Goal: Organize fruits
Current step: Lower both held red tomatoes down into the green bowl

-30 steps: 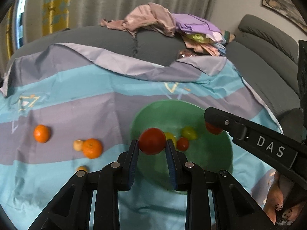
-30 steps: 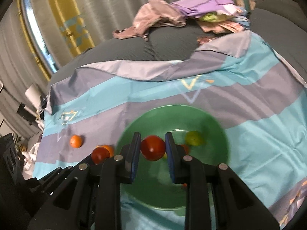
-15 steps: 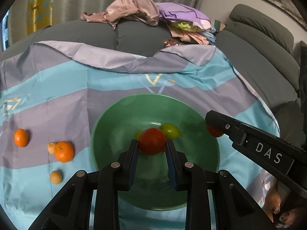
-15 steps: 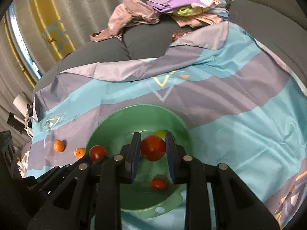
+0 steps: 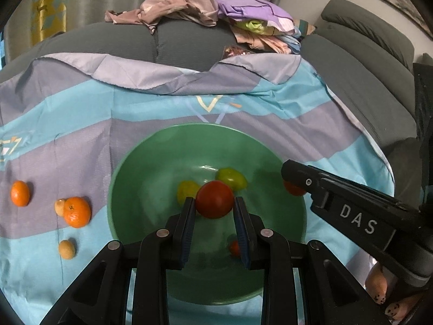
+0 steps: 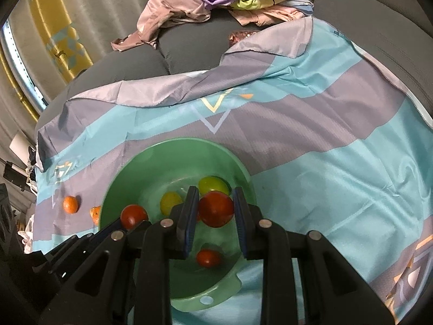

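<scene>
My left gripper (image 5: 213, 204) is shut on a red tomato (image 5: 214, 199) and hangs over the middle of the green bowl (image 5: 127, 168). My right gripper (image 6: 216, 199) is shut on a second red tomato (image 6: 216, 210) above the same bowl (image 6: 119, 178). The bowl holds a green fruit (image 5: 232, 178), a yellow fruit (image 5: 186, 189) and a small red fruit (image 6: 207, 257). In the left wrist view the right gripper (image 5: 293, 182) reaches in over the bowl's right side. The right wrist view has the left gripper (image 6: 130, 223) at the bowl's left rim.
Two oranges (image 5: 20, 193) (image 5: 76, 211) and two small tan fruits (image 5: 59, 206) (image 5: 66, 249) lie on the striped blue and grey cloth (image 5: 81, 113) left of the bowl. A pile of clothes (image 5: 216, 10) sits on the grey sofa behind. A person's toes (image 5: 379, 292) show at lower right.
Both grippers have come forward and down over the bowl, each still shut on its tomato. The bowl now sits larger and more central in both views.
</scene>
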`<state>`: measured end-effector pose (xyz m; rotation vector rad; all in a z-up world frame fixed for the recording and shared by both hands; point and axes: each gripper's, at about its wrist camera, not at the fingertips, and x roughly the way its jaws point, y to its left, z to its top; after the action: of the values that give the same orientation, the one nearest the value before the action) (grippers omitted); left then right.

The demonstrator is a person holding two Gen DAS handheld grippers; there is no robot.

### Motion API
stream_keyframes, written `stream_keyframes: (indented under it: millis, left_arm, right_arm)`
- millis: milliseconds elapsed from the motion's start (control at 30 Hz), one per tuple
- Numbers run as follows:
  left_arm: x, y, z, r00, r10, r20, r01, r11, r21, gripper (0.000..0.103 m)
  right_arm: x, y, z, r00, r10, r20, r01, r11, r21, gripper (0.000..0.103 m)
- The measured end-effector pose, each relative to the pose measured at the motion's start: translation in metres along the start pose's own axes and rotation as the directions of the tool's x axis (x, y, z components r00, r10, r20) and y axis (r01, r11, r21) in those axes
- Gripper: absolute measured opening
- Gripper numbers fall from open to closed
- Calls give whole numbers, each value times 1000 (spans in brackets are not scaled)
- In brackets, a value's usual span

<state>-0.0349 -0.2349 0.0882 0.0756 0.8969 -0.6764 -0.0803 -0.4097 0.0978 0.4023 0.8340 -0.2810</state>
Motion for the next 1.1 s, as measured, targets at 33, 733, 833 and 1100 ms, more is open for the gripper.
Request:
stream_keyframes:
  millis: [33,733,833,1100]
  left_arm:
    - [1,-1,0,1000,-3,-3,3,1000,-3,29]
    - [10,0,-2,999,-35,-35,34,999,-34,29]
    - [12,1,-2,998,-40,-41,38,998,-42,29]
    - [15,3,-3,998,-43,-48,41,998,-47,29]
  right_arm:
    - [2,-1,0,1000,1,-8,-1,1000,0,28]
    - [18,4,-2,997,-46,-61,43,998,-39,28]
    - [19,6,-3,997,-53,-62,50,998,-45,28]
    - [20,6,-3,996,-65,-68,62,997,-46,29]
